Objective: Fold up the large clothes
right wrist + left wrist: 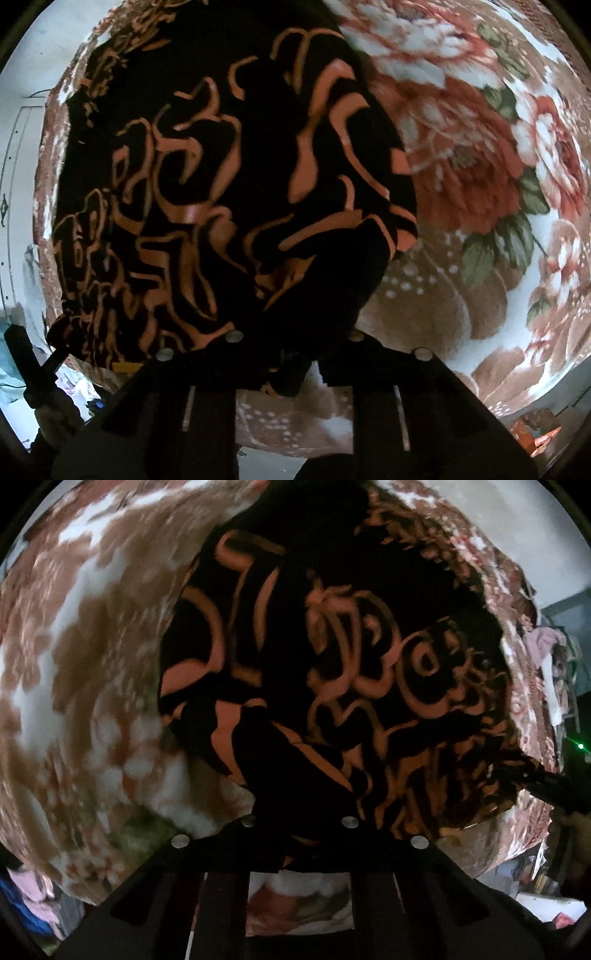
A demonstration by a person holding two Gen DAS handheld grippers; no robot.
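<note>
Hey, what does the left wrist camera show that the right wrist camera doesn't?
Only the left wrist view: a green light at the right edge and pale pink clothes hanging beyond the bed. Only the right wrist view: sharp red flowers with green leaves on the blanket, plus a white wall on the left. Both: the black garment with orange swirls lying on the floral blanket, with dark cloth gathered at each tool's tips, left tool and right tool.

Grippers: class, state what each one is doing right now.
Left gripper: shut on the black-and-orange garment.
Right gripper: shut on the same garment.
</note>
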